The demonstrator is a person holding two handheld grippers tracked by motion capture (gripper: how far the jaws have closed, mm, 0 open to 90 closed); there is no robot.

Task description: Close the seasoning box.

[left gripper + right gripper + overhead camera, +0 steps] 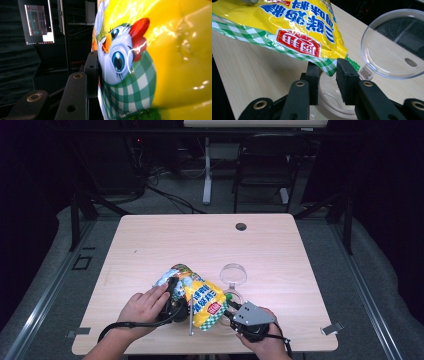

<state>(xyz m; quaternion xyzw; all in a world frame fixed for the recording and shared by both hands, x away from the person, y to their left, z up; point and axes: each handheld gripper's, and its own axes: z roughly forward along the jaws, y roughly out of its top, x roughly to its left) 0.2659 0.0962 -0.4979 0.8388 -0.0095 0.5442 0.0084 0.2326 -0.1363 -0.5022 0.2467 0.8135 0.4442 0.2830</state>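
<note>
A glossy yellow foil seasoning bag with a green-checked hem and a cartoon chicken [197, 295] is tilted over a clear round plastic jar [329, 101] at the lower centre of the high view, its lower corner aimed at the jar's mouth. The left gripper [172, 295] clamps the bag's upper body, one black pad pressed flat to the printed chicken in the left gripper view. The right gripper [326, 72], at the bottom right of the high view, has its jaws around the jar's rim just under the bag's green-checked corner [329, 67]; whether they squeeze the rim or the corner cannot be told. The jar's hinged transparent lid [392, 45] stands open at the right of the right gripper view, above the pale wooden surface [150, 245]. The jar looks empty and no contents are seen falling, so by appearances the bag is positioned and the lid opened, with the pouring and closing left to do.
</note>
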